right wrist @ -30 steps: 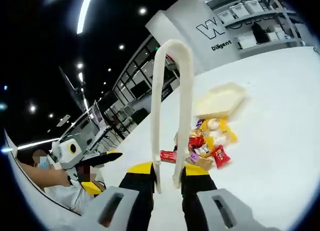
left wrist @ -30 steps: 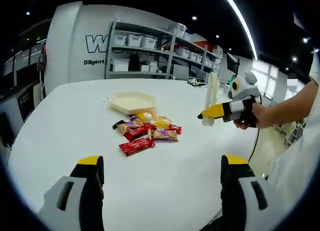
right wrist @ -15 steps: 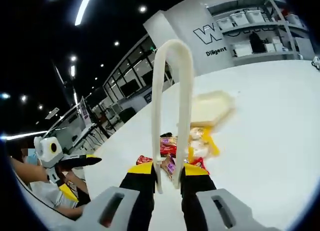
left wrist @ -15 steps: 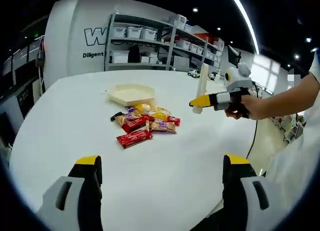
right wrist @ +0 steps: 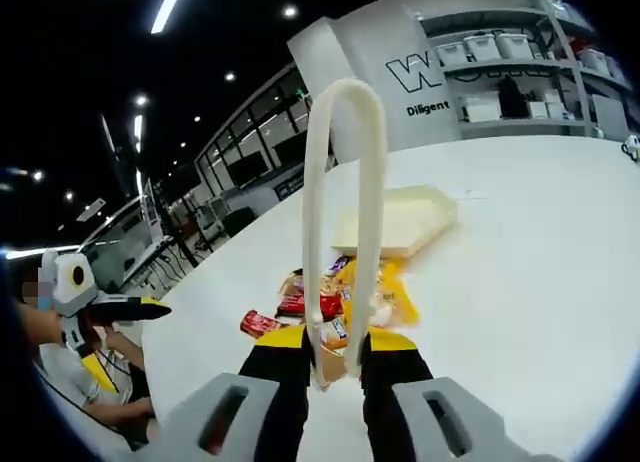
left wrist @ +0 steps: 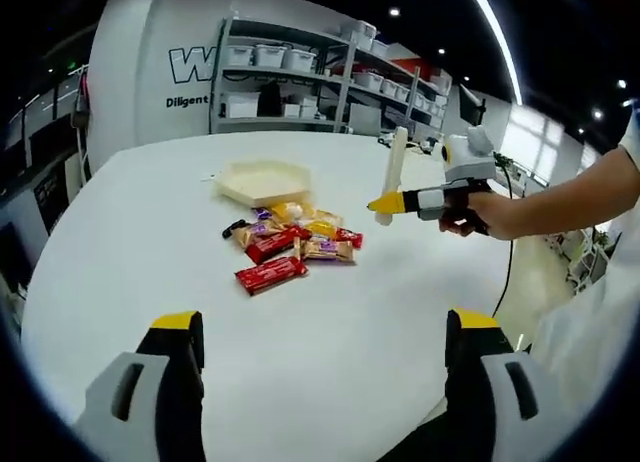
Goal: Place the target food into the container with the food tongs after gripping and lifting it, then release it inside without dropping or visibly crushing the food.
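White and round, the surface (left wrist: 330,352) is carrying a heap of wrapped snacks (left wrist: 293,244) near its middle, with a shallow cream tray (left wrist: 263,180) sitting just beyond them on the far side. Shelves (left wrist: 300,87) with storage bins are lining the wall behind. In the left gripper view, the left gripper (left wrist: 325,367) is hovering over bare surface with its jaws spread wide and nothing between them. To the right, the right gripper (left wrist: 385,202) is gripping a pair of pale tongs (left wrist: 393,172) by their two arms (the looped end is pointing upward), near the snacks but above them. In the right gripper view, the tongs (right wrist: 343,222) are rising from the narrowed right gripper (right wrist: 336,347), with snacks (right wrist: 340,292) and tray (right wrist: 395,220) beyond.
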Available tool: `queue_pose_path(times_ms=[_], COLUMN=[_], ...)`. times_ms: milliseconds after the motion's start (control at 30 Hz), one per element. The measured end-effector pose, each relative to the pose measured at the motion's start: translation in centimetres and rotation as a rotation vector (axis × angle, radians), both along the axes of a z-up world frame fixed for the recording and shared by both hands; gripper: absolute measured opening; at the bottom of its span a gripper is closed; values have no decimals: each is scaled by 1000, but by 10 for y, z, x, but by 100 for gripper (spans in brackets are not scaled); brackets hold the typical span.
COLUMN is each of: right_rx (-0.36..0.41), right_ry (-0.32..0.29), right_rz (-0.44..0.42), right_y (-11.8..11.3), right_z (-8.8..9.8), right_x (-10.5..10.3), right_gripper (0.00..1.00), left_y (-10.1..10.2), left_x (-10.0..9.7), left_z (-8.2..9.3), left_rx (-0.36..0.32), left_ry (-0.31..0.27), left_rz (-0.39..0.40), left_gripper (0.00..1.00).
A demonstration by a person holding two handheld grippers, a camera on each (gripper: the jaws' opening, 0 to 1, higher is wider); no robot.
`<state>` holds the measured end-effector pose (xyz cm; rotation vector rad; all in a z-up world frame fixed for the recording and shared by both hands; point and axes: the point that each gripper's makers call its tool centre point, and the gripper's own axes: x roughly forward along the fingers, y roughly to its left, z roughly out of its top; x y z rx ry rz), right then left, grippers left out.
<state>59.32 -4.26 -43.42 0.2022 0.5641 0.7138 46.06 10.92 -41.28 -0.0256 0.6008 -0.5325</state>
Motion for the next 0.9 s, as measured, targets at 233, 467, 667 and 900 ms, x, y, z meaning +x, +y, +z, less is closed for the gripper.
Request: queue_pose_path(times_ms=[233,467,667,900], right_rx=[-41,-53,-62,-95], right_ry=[-21,-29,-31,-86], right_rz=[5,-10,-7,-9], right_y=[6,5,11,13], right_z=[-12,-21,-29,-32], right_x=[10,23,25,33], right_gripper=[13,13,14,15], left_y=[-1,3,10,15], left_x=[0,-2,-4,-5], left_z=[3,5,4,6], left_rx=[5,5,5,7], left_ry=[-4,-2,9,14], left_rz=[-1,12,35,49], left_gripper=[99,99,99,99])
